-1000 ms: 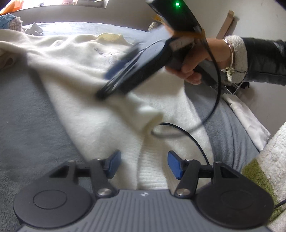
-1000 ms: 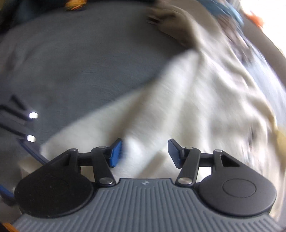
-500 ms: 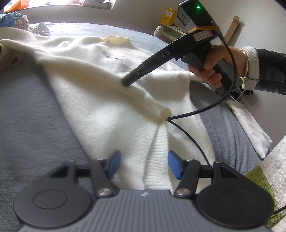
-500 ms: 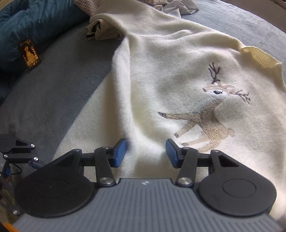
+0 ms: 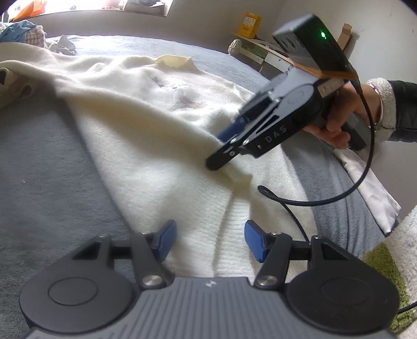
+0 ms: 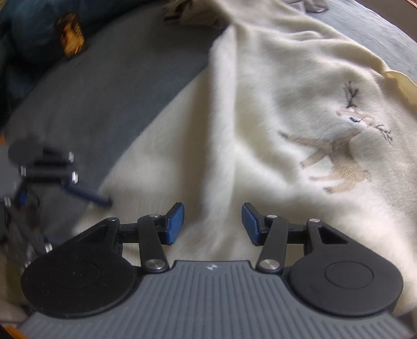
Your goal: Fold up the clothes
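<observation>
Two tools work a cream sweater (image 5: 146, 146) spread on a grey bed (image 5: 39, 167). Right tool (image 6: 212, 221), angled steeply down, is closing on a raised sleeve ridge, pads not yet pressing; a thin pinch could slip out. Left tool (image 5: 208, 240) hovers half-wide over the ribbed hem, empty.

A cream-white sweater (image 6: 260, 109), embroidered with a tan deer (image 6: 341, 156) bearing dark antlers, spreads over a grey bed cover (image 5: 44, 167). Its collar (image 5: 173, 61) shows pale yellow. Both claws are black with blue pads: the left claw (image 5: 207, 241) and the right claw (image 6: 212, 224). A green light (image 5: 323, 34) glows on the right claw's black body. A yellow box (image 5: 251, 23) sits by the white wall; a green rug (image 5: 381, 268) lies off the bed's edge.
</observation>
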Demonstrator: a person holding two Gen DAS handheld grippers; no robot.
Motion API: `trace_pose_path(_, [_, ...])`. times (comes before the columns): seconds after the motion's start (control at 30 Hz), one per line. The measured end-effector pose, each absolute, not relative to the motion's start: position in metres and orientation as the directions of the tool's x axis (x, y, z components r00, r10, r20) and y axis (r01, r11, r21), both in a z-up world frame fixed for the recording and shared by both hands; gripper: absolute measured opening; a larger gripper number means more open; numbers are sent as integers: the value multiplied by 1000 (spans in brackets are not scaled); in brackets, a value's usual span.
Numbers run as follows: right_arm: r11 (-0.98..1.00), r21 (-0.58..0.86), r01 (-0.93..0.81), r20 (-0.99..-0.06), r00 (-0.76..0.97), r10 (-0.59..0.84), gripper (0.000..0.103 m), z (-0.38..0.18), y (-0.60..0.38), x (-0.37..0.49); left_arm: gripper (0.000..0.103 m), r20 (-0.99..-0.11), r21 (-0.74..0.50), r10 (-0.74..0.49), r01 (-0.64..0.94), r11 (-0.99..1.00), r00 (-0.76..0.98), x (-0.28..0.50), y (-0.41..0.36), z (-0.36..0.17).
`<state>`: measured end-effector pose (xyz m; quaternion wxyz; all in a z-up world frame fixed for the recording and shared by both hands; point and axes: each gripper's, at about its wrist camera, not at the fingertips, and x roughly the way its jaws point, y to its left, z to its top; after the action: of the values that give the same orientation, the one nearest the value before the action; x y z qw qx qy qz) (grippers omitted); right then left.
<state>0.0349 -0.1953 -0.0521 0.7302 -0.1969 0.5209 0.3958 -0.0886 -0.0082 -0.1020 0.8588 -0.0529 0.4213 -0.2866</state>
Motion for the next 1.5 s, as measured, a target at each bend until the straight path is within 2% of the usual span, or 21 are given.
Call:
trace_pose_path(0.03, [634,155,-758,-914,133,383,15,-52,-201,38,59,-692,-332,-535,444,832,485,-89,-7,-101])
trace_pose_path(0.07, [660,192,-726,-910,121,397,9,-52,-208,42,59,-691,-335,-534,438,834,488,-90,-4,-100])
trace_pose_path(0.2, [719,520,-462,-790,61,610,7,-48,-259,73,60,-675,-368,-542,408,836,501,-89,8,-95])
trace_pose_path(0.33, [593,738,-322,-610,57,790,6,-46,-286,76,61,-631,-461,-576,346,817,520,-82,29,-89])
trace_pose_path(0.43, [521,783,-341,-546,25,837,6,-41,-275,70,63,-568,-594,-621,254,764,540,-71,53,-87])
trace_pose_path(0.53, [465,785,-408,-521,-30,853,6,-34,-248,64,64,-470,-758,-670,126,640,574,-62,89,-92])
trace_pose_path(0.63, [387,771,-505,-497,-97,863,6,-22,-206,57,74,-355,-895,-703,-8,445,616,-59,132,-112])
trace_pose_path(0.67, [365,753,-547,-501,-117,858,8,-18,-189,52,76,-315,-929,-707,-52,367,633,-59,147,-120])
trace_pose_path(0.73, [332,701,-631,-528,-147,836,13,-12,-156,41,77,-297,-950,-687,-130,285,663,-62,168,-140])
trace_pose_path(0.8, [295,663,-688,-556,-188,810,26,-10,-133,32,77,-335,-941,-670,-204,269,663,-64,181,-159])
trace_pose_path(0.9, [278,650,-708,-562,-202,802,32,-10,-125,25,73,-379,-924,-671,-293,244,637,-68,188,-186])
trace_pose_path(0.97, [303,649,-698,-573,-187,798,33,-11,-133,27,69,-377,-925,-673,-293,242,636,-70,190,-192])
trace_pose_path(1.1, [380,671,-637,-585,-138,799,33,-17,-162,36,69,-401,-916,-683,-272,295,610,-66,190,-186])
trace_pose_path(1.33, [469,685,-557,-615,-98,782,34,-38,-192,45,69,-547,-827,-678,-190,530,490,-63,163,-168])
trace_pose_path(1.5, [444,695,-566,-614,-145,776,34,-49,-181,46,67,-615,-756,-617,-143,639,491,-53,138,-162])
